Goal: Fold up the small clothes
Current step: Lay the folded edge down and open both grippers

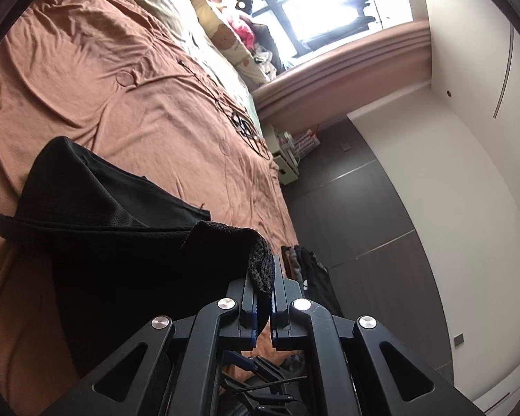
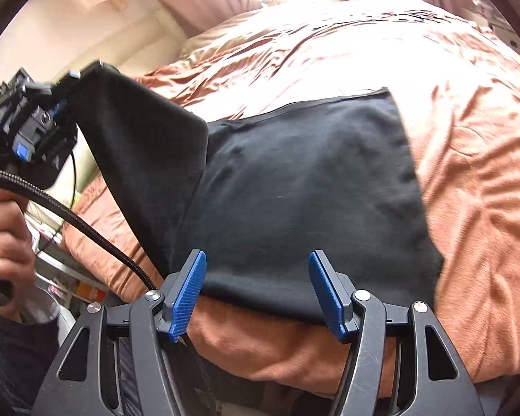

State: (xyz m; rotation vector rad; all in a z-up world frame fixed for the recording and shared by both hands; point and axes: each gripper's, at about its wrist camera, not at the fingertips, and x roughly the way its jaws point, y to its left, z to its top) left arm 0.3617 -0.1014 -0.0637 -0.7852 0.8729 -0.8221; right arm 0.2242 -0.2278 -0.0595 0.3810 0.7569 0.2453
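Note:
A black garment (image 2: 305,190) lies spread on a bed's brown sheet (image 2: 468,138), its left part lifted off the bed. My left gripper (image 1: 265,277) is shut on a corner of that black garment (image 1: 121,242), which drapes down from its jaws. In the right wrist view the left gripper (image 2: 66,81) is at the upper left, holding the raised corner, with a hand (image 2: 3,228) below on its handle. My right gripper (image 2: 258,287) stands open just above the garment's near edge; its blue pads (image 2: 187,291) are apart with no cloth pinched between them.
Pillows and soft toys (image 1: 225,34) line the bed's head by a bright window (image 1: 329,3). A black cable (image 1: 246,124) lies on the sheet near the bed's edge. Dark wardrobe panels (image 1: 364,215) and a pile of clothes (image 1: 308,267) are beside the bed.

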